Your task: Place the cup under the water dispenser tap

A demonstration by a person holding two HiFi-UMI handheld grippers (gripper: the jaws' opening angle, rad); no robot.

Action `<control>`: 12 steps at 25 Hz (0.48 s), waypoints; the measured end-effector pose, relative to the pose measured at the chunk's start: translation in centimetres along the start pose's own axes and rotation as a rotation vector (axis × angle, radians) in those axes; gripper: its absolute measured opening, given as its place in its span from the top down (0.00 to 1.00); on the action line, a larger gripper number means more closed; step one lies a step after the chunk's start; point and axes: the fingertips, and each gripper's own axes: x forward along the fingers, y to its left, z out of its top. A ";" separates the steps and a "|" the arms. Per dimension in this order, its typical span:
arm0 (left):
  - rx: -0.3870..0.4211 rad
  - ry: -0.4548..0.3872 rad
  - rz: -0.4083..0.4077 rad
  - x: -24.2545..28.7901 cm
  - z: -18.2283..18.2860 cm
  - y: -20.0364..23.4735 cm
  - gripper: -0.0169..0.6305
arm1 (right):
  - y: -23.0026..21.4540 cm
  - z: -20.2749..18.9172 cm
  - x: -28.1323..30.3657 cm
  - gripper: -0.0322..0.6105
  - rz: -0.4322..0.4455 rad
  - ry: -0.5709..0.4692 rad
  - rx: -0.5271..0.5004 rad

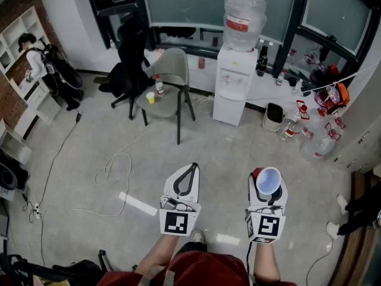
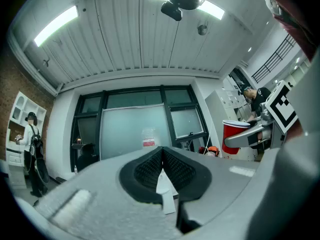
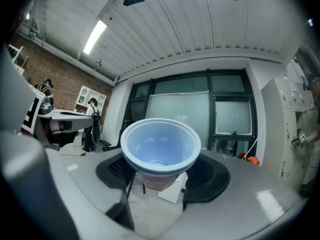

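**Head view: red plastic cup (image 1: 269,180) is in the right gripper (image 1: 268,187), water dispenser (image 1: 232,88) well off across the floor (image 1: 202,148)**

So the right gripper has its jaws spread wide and clamped on the cup, which it holds upright out in front of the person. The dispenser is a boxy white unit with a clear, crinkly jug (image 1: 243,18) on top. It stands on the grey floor against the window wall. The left gripper (image 1: 193,167) is pinched fully together with nothing in it.

Right gripper view looks straight into the cup (image 3: 160,146). You get a smooth, pale bluish-white inside and a rolled round rim, with the body tapering down between the black pads (image 3: 212,176). Only a sliver of the red outside shows there.

Left gripper view fills that in, showing the cup's (image 2: 234,136) glossy red wall and white rim from the side. It also shows its own ribbed black pads (image 2: 145,171) pressed flat together.

Only the head view shows the grey chair (image 1: 169,76) left of the dispenser, with a small yellow cup (image 1: 150,98) and a bottle (image 1: 159,86) at the seat's left edge.
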 end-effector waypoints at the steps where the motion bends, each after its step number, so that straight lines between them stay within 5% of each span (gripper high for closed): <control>1: 0.007 0.003 -0.001 0.3 -0.2 0.4 0.97 | 0.1 -0.1 0.5 0.51 -0.002 0.003 0.002; 12: -0.001 0.013 -0.007 2.8 -1.9 3.1 0.97 | 0.7 -1.3 4.4 0.51 -0.012 0.000 0.054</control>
